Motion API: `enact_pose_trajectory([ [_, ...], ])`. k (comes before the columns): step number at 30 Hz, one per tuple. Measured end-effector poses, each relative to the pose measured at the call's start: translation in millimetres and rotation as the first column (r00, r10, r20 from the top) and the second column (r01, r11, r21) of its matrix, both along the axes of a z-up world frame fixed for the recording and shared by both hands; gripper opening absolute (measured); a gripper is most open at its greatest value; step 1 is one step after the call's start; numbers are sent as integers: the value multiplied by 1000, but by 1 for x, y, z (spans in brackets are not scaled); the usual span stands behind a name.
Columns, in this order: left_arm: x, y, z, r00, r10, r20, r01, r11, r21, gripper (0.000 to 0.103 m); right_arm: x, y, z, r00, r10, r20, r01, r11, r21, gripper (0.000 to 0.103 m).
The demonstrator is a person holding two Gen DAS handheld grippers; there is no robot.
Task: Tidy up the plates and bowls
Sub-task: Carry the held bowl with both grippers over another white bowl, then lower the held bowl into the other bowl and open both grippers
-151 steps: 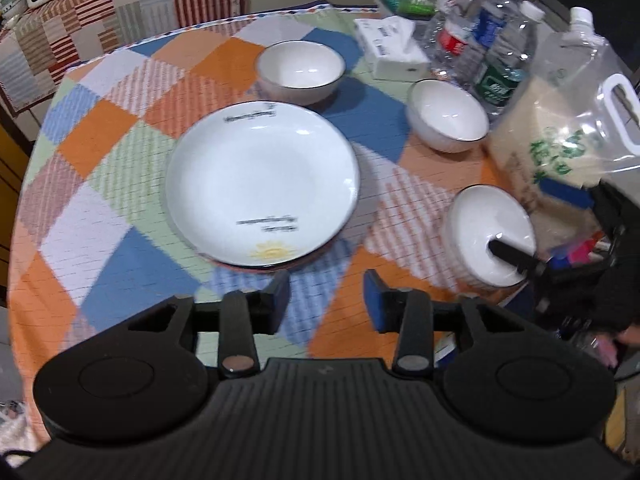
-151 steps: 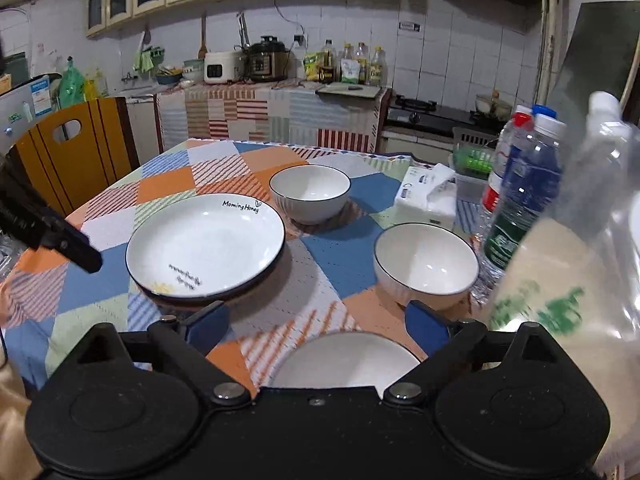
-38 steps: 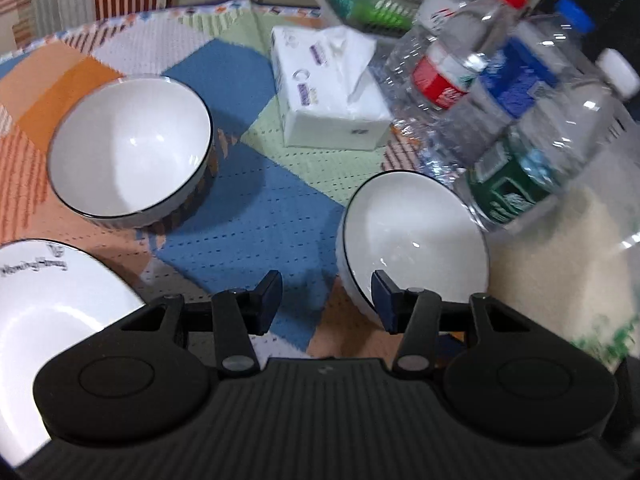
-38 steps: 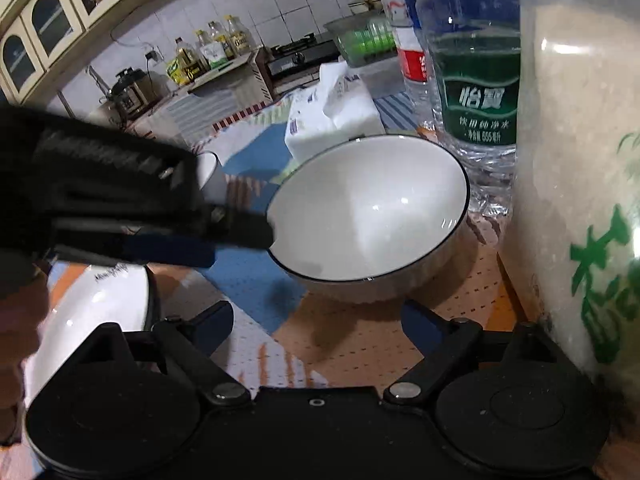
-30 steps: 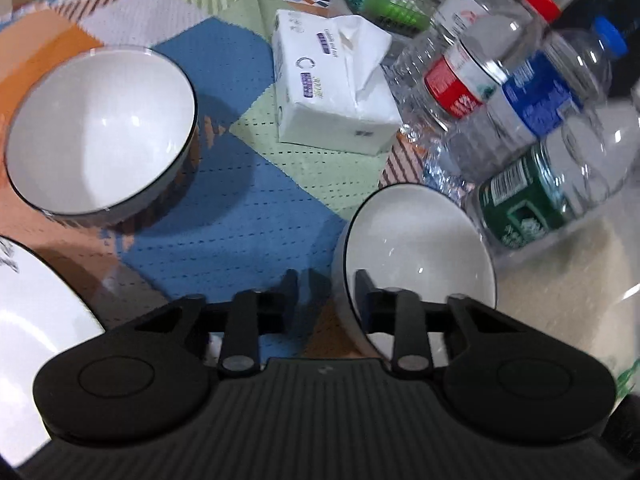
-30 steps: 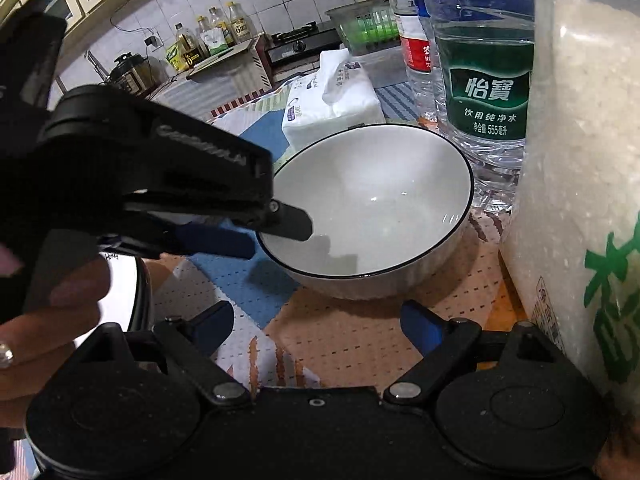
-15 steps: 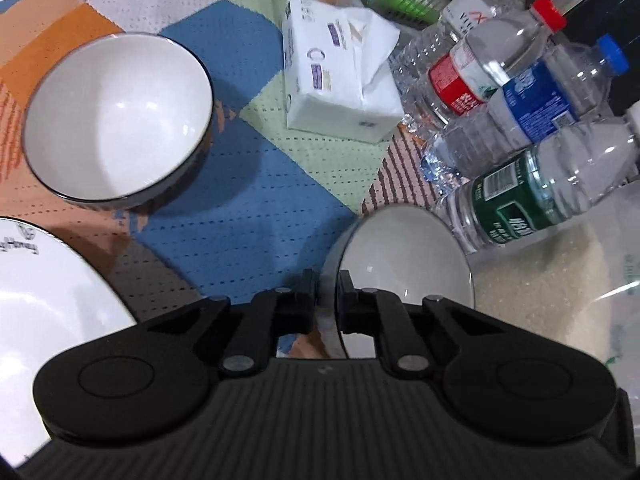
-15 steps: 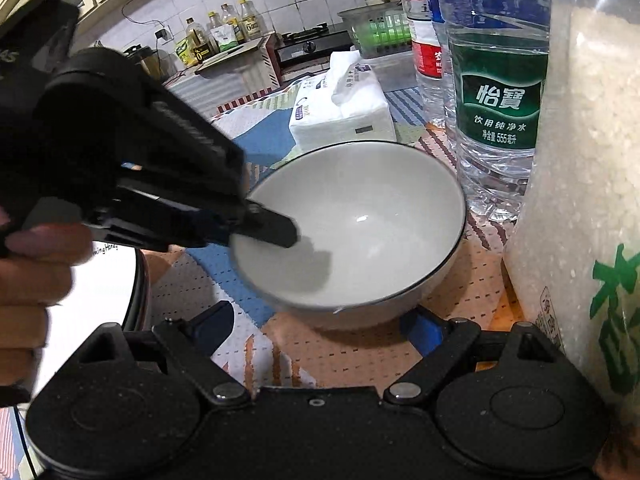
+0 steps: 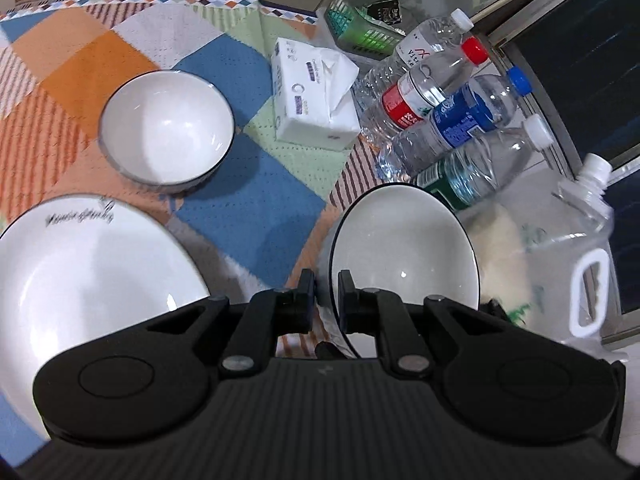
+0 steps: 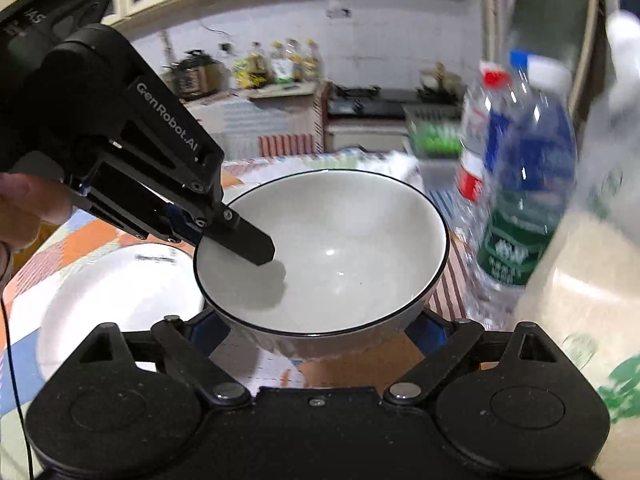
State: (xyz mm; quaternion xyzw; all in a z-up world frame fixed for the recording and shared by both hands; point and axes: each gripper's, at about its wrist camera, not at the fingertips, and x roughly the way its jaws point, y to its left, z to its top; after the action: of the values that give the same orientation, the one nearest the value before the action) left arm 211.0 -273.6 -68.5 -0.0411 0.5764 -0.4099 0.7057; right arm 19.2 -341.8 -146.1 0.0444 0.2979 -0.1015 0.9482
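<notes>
The counter (image 9: 248, 196) wore a patchwork cloth of blue, orange, green and striped squares. On it sat a bowl (image 9: 166, 132), a plate (image 9: 92, 264) just beside it, a tissue box (image 9: 314, 100), a cluster of bottles (image 9: 452, 120) near the box, and a jug (image 9: 560, 264) by the bottles

A patchwork tablecloth (image 9: 256, 200) fills the left of the left wrist view. A tissue box (image 9: 312, 96) sits at upper centre, a green basket (image 9: 360, 28) above it. Four water bottles (image 9: 460, 120) (white, red, blue and white caps) cluster at upper right. A clear jug (image 9: 560, 248) stands at right.
</notes>
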Motion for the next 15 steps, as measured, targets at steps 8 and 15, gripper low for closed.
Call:
enact_pose_trajectory([
  [8, -25, 38, 13, 1000, 5, -4, -5, 1000, 27, 10, -25, 31, 14, 988, 148, -32, -150, 984, -97, 96],
  [15, -47, 63, 1, 1000, 7, 6, -8, 997, 80, 10, -50, 54, 2, 964, 257, -74, -261, 963, -64, 98],
])
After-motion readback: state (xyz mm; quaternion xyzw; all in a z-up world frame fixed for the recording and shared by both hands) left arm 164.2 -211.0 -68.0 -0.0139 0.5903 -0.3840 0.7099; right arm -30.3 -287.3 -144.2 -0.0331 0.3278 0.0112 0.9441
